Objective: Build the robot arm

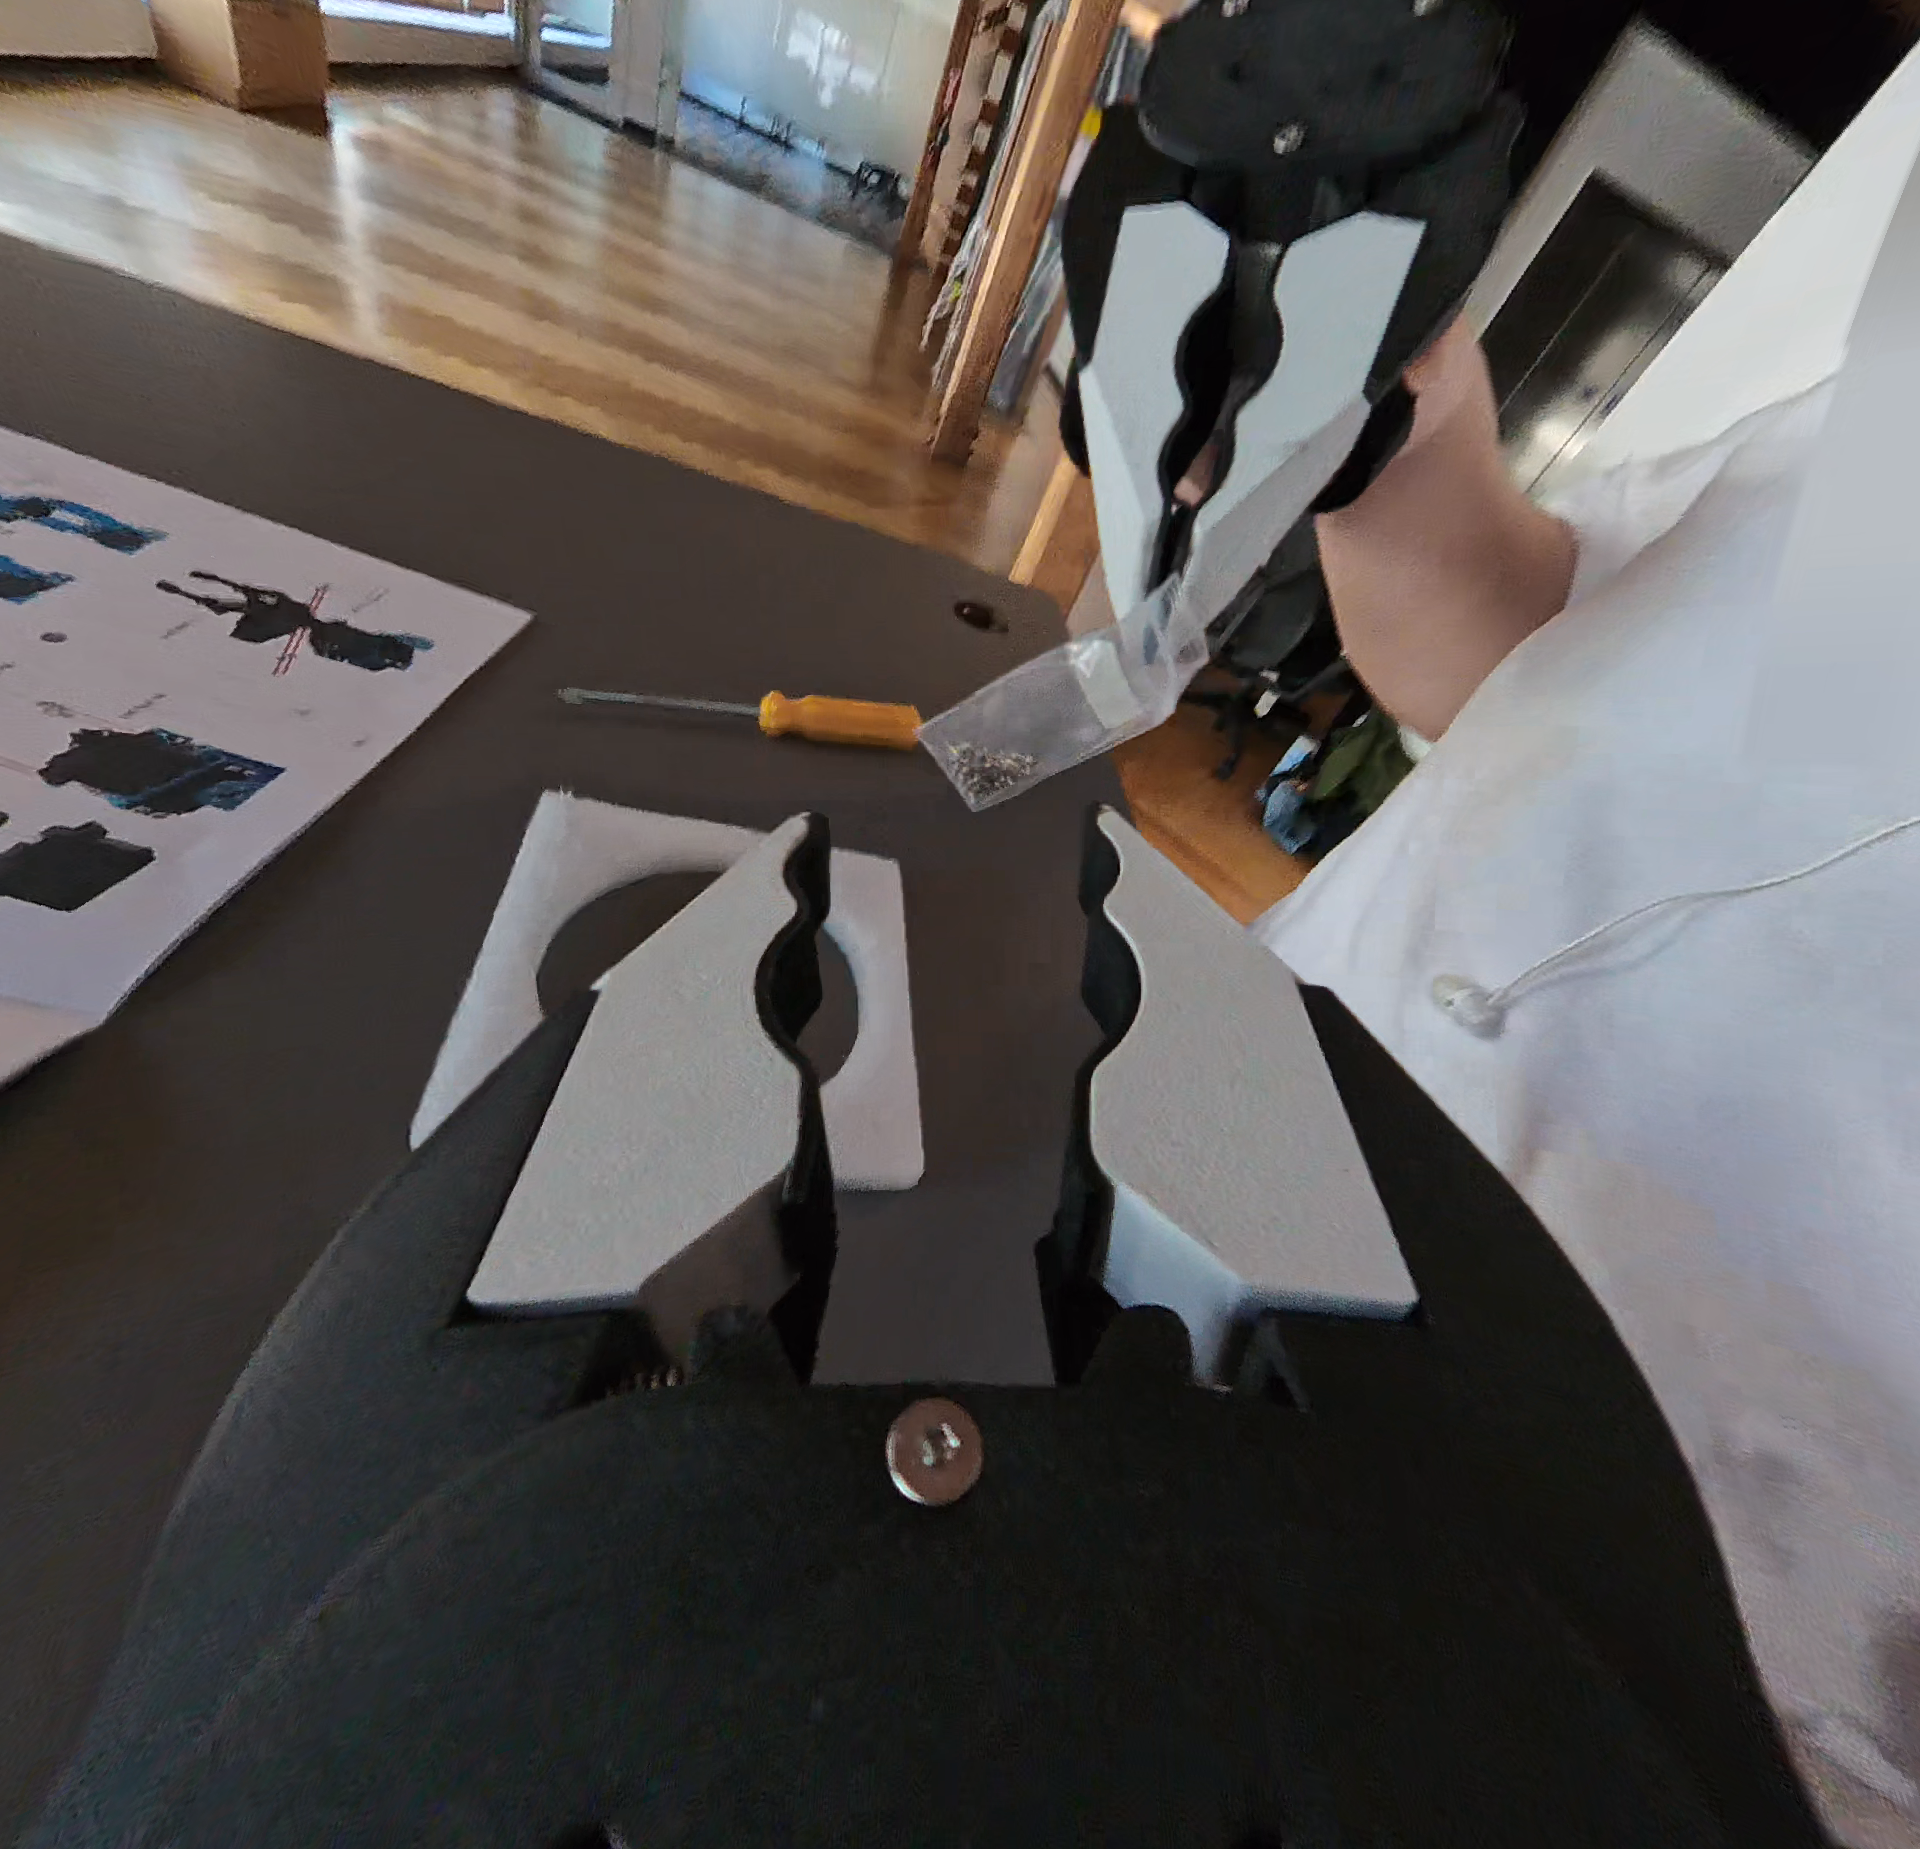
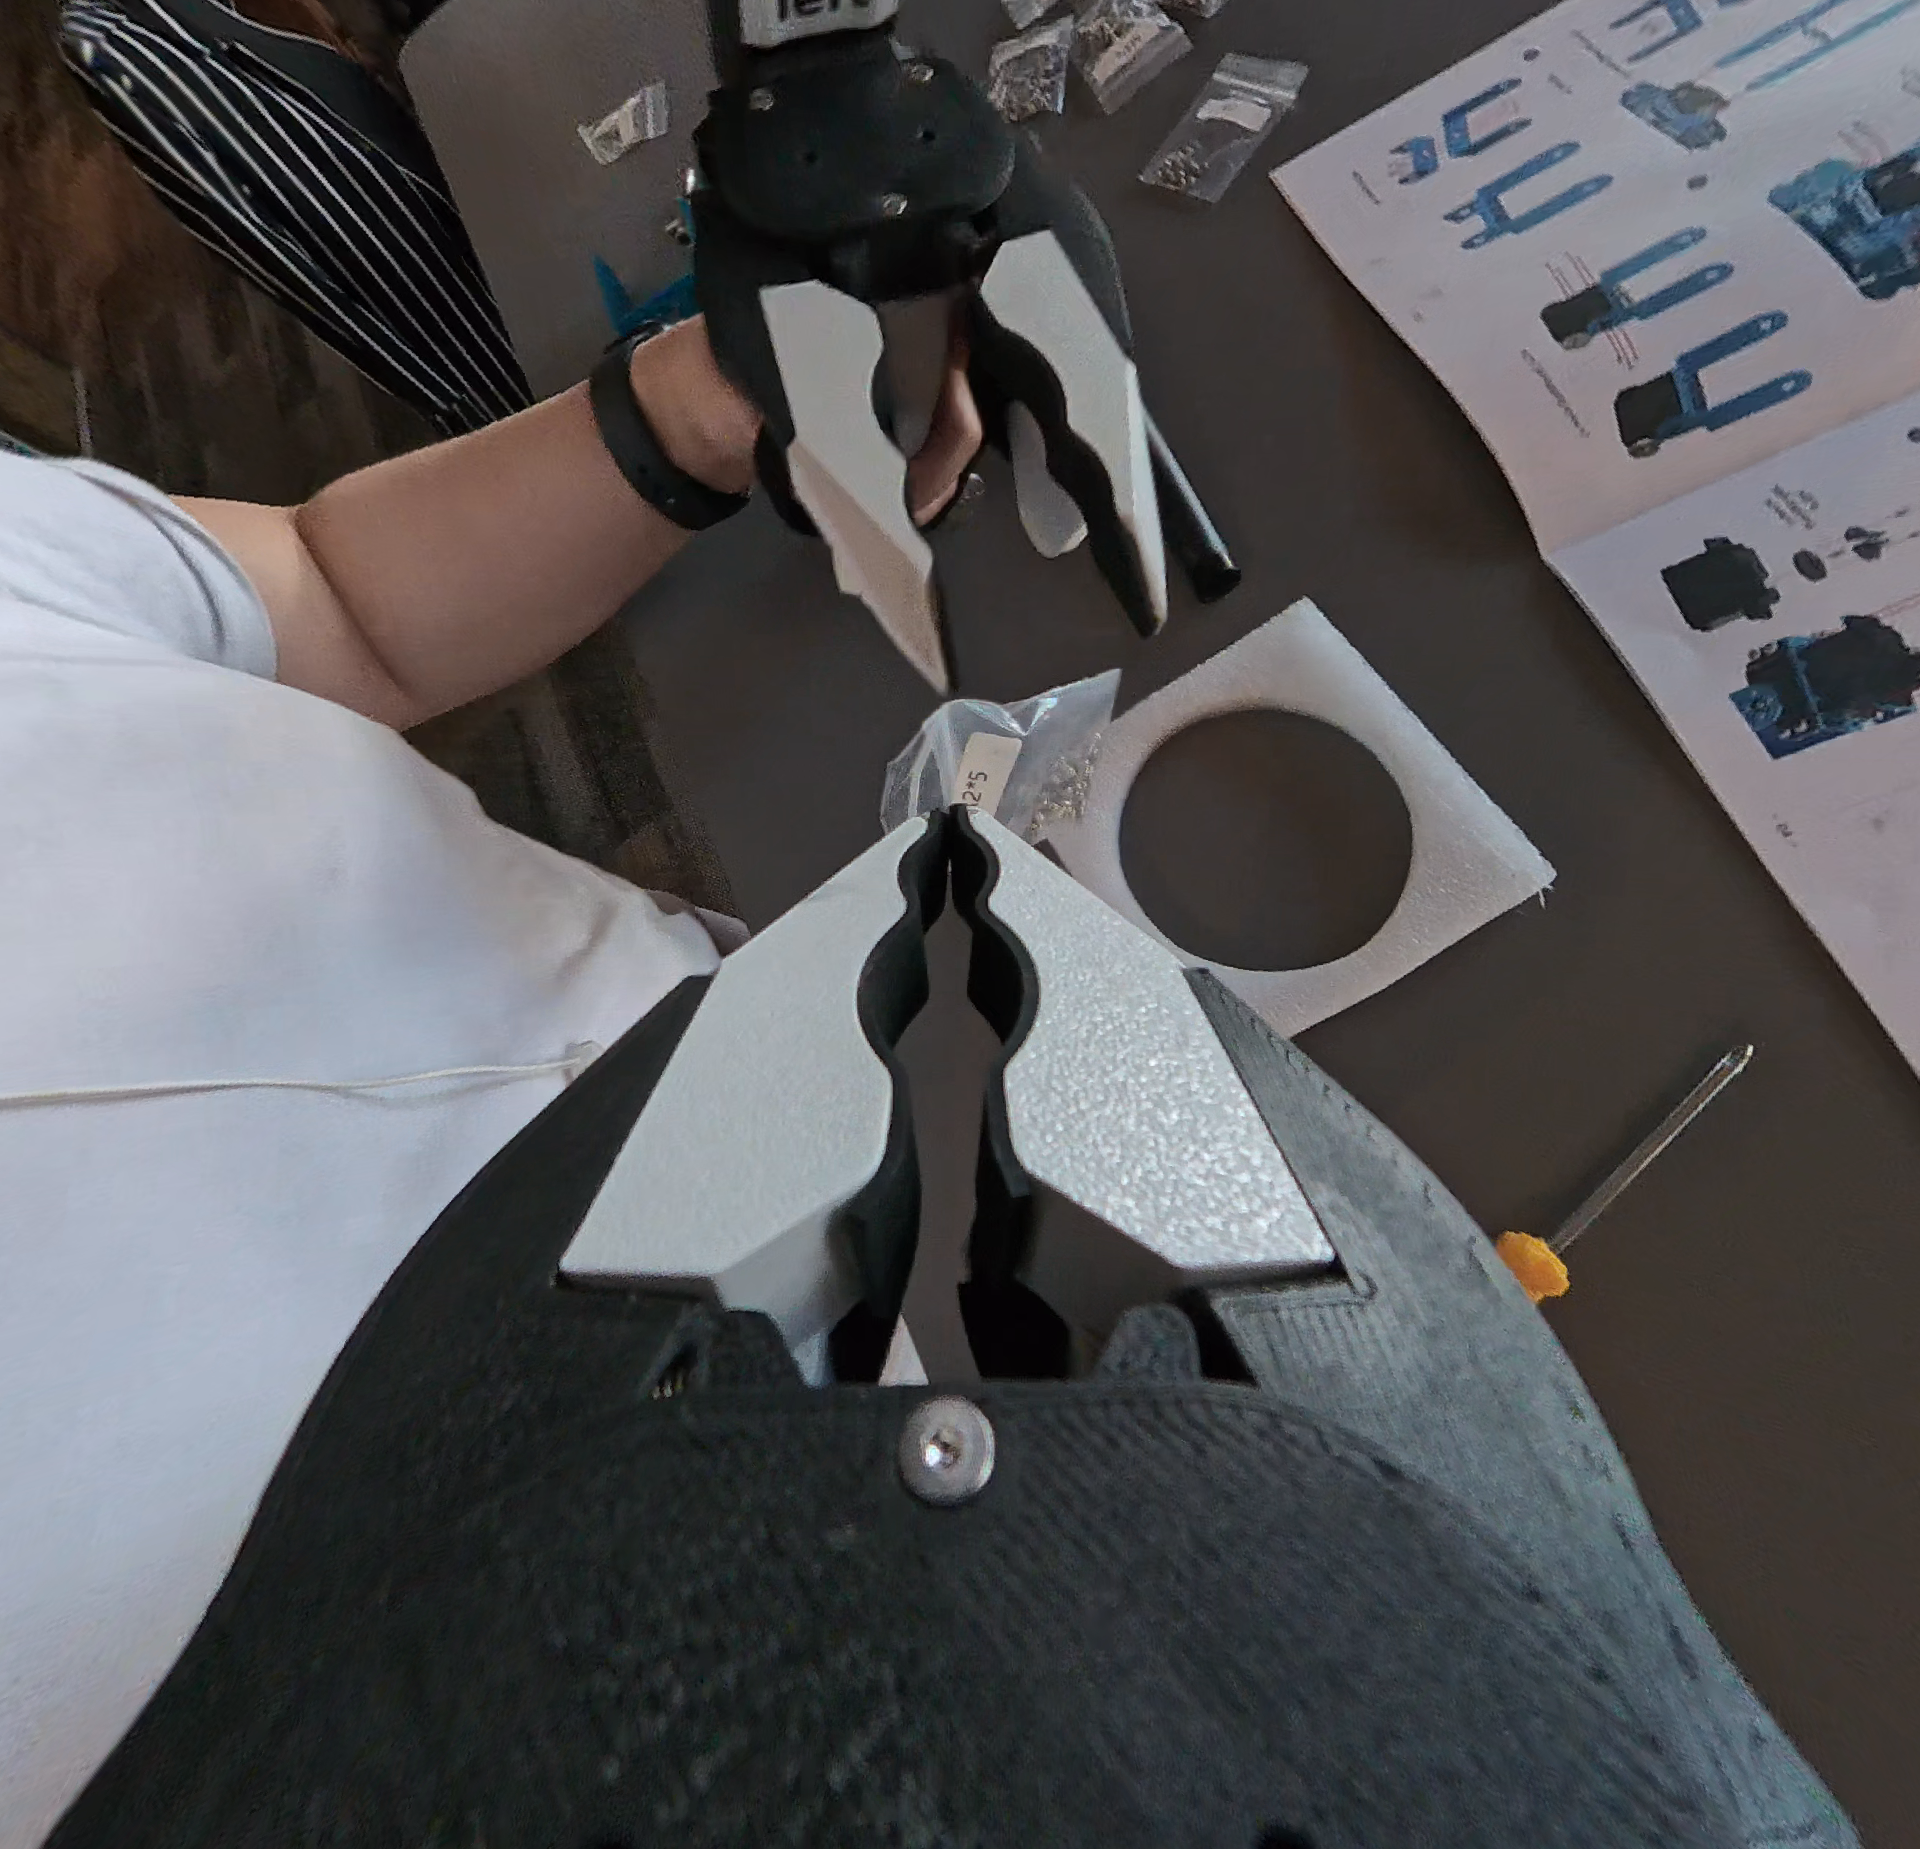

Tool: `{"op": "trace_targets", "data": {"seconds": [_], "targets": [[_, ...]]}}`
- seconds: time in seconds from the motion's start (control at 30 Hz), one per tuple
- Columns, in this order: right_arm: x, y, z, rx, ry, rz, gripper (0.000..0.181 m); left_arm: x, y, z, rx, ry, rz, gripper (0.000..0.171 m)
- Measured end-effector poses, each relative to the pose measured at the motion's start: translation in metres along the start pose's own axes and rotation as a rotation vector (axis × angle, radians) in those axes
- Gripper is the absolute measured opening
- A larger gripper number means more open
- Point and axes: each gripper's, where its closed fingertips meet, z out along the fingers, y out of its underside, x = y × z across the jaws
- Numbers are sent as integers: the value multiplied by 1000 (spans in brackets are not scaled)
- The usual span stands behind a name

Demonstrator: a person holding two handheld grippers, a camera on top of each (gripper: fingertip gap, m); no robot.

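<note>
Your right gripper (image 2: 951,828) is pinched tight on the top edge of a small clear plastic zip bag of tiny metal screws (image 1: 1023,724), holding it in the air above the dark grey tabletop (image 1: 644,573). Your left gripper (image 1: 951,838) hangs just beside it with its jaws spread wide apart, gripping nothing.

The bag looks very light and limp. The film is thin and probably slick, and the screws have slid into the lowest corner, so the bag droops from the pinch. I judge the flat sealed top, near the white label, the firmest hold; the loose lower film would crumple.

Beneath the grippers lies a square white foam sheet with a round cut-out (image 2: 1382,693). A yellow-handled screwdriver (image 1: 836,719) rests near it, and a printed instruction sheet with blue and black part drawings (image 2: 1662,272) lies farther off.
</note>
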Motion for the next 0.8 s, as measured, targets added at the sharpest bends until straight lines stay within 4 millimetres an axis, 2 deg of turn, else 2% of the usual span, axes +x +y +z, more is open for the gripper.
{"op": "trace_targets", "data": {"seconds": [0.07,0.23,0.4,0.53,0.63,0.67,0.8], "targets": [[-6,-3,-7,-4,-2,-30,0,5,-13,-6,26,30,36,30],[-16,-9,-16,0,-36,-59,0,20,-14,-3,-100,57,211,30],[-21,-12,-18,3,-48,-81,0,28,-25,2,-57,146,191,20],[-26,-10,-17,-4,-55,-89,0,28,-20,7,-67,160,211,19],[-27,-9,-18,1,-53,-88,0,38,-18,9,-66,216,222,1],[-26,-9,-19,7,-49,-84,0,37,-17,10,-73,208,227,0],[-13,-10,-26,40,26,-72,0,37,-14,10,-82,197,218,0]]}}
